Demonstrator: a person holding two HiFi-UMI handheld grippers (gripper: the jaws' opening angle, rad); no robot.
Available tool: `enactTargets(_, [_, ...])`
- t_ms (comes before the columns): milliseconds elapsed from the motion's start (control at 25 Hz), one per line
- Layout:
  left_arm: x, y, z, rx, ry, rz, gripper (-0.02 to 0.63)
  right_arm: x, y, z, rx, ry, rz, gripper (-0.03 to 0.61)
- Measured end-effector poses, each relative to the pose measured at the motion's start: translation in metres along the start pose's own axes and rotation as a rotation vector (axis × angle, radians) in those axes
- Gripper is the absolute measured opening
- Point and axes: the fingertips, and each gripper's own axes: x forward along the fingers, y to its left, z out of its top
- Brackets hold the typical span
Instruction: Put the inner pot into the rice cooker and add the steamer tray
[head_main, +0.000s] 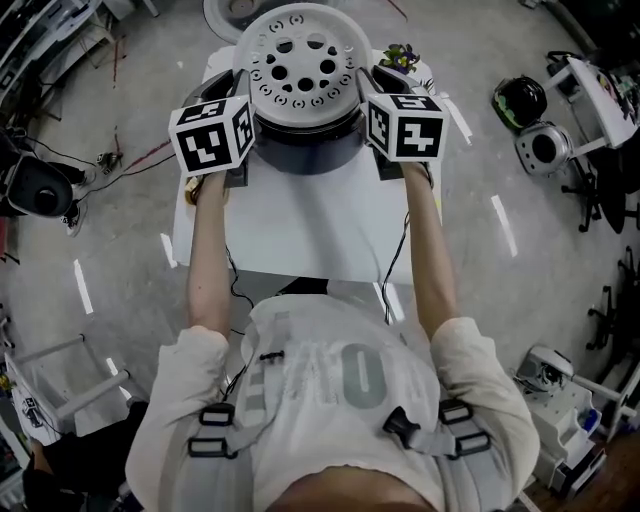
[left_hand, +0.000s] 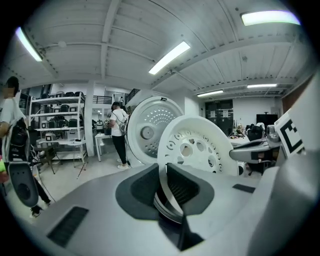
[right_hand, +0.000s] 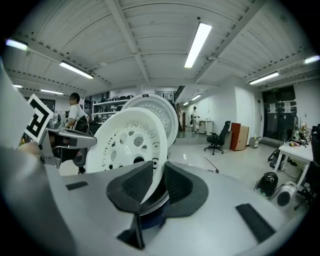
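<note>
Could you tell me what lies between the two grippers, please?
The white steamer tray: left gripper and right gripper each clamp its rim, clearest in the head view.

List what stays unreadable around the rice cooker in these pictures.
- Rice cooker inside: head view, the steamer tray covers it.
- Left gripper and right gripper jaw tips: head view, their marker cubes cover them.
- Open lid: head view, the top edge cuts it off.

My right gripper (right_hand: 157, 182) pinching the steamer tray (right_hand: 115, 131) by its rim
I see both pads clamped on the white, perforated tray, tilted steeply; the rice cooker lid (right_hand: 162, 107) stands open just behind; an office chair (right_hand: 216, 139) sits far off.
</note>
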Motion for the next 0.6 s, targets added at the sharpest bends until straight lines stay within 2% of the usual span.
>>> enactTargets(240, [0.01,0.005,-0.011,-0.012,0.042,0.005,0.055,0.008,0.001,-0.009,0.003,0.035,0.021,0.081])
enactTargets(600, [0.021,0.006,-0.022,-0.004,0.076,0.01,0.055,0.016,0.0,-0.02,0.02,0.059,-0.003,0.084])
